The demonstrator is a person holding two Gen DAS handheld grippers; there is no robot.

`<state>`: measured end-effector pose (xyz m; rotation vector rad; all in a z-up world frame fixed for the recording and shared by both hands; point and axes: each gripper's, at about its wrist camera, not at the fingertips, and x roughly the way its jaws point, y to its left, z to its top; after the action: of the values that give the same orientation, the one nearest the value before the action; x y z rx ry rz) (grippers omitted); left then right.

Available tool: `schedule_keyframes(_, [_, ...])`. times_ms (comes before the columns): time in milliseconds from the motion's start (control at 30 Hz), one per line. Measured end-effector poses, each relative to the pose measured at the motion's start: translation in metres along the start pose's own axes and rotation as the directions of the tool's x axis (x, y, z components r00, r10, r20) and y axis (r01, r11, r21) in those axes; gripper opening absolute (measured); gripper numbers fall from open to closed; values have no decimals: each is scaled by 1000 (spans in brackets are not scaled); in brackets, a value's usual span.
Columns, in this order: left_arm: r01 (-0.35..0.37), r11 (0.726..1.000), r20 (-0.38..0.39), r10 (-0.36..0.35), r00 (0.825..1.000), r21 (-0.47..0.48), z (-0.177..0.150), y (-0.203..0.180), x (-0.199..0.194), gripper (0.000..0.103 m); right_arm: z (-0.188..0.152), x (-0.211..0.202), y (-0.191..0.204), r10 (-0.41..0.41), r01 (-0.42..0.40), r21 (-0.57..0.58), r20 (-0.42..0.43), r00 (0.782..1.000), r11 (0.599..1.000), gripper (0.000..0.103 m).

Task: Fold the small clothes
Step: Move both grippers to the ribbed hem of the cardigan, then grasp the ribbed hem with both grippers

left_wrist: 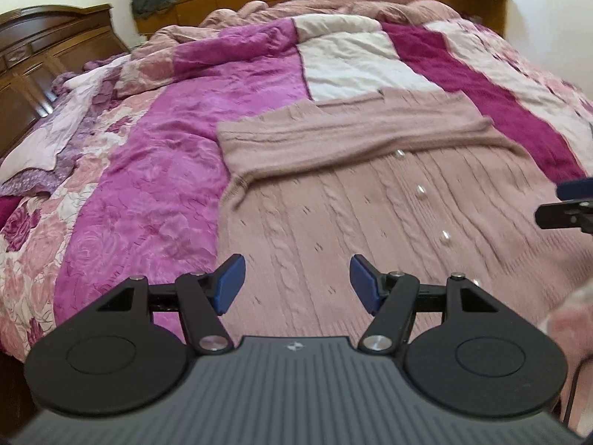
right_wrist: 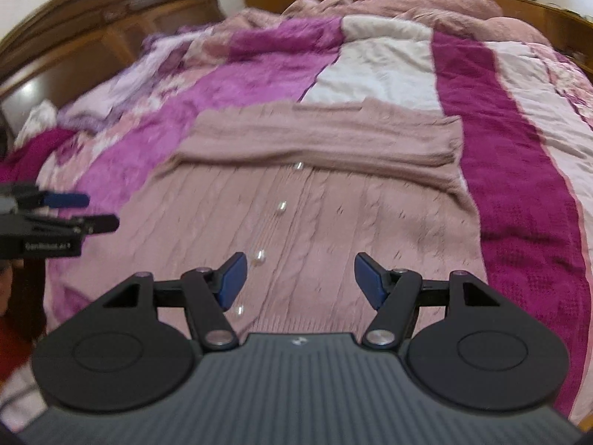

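While both claws hover above the bed, I see the dusty-pink cable-knit cardigan spread flat on the magenta patchwork quilt, its sleeves folded across the chest toward twelve o'clock. My left claw is released, blue pads wide apart and holding nothing, over the cardigan's lower left part. My right claw is likewise released and empty over the hem, with the row of pearl buttons running from its left pad up toward twelve. The left claw shows at nine o'clock in the right view. A wooden headboard stands at ten o'clock.
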<state>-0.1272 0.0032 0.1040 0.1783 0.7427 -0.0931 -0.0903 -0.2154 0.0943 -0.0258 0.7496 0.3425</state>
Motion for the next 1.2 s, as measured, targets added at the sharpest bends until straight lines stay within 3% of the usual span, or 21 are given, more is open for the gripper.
schedule_keyframes(200, [45,997,-42,-42,998,70,-17,-9,2,70,-12,7,9,0,-8,-93,-76,997,996,66])
schedule_keyframes(467, [50,986,-73,-39,997,157,-36,-11,-9,70,-29,16,12,-6,-21,-159,-163,987,987,66])
schedule_keyframes(633, [52,963,-129,-18,992,263,-49,-11,-7,70,-37,13,16,13,-58,-216,-205,979,975,66])
schedule_keyframes(800, [107,938,-178,-50,983,329,-60,-16,0,70,-45,17,27,2,-80,-313,-241,971,946,66])
schedule_keyframes(1033, [114,904,-166,-49,985,411,-58,-31,11,70,-47,32,34,-46,-54,-387,-244,969,920,67])
schedule_keyframes(1200, [82,908,-148,-23,989,411,-51,-33,26,70,-46,43,40,-77,-24,-429,-217,973,903,68])
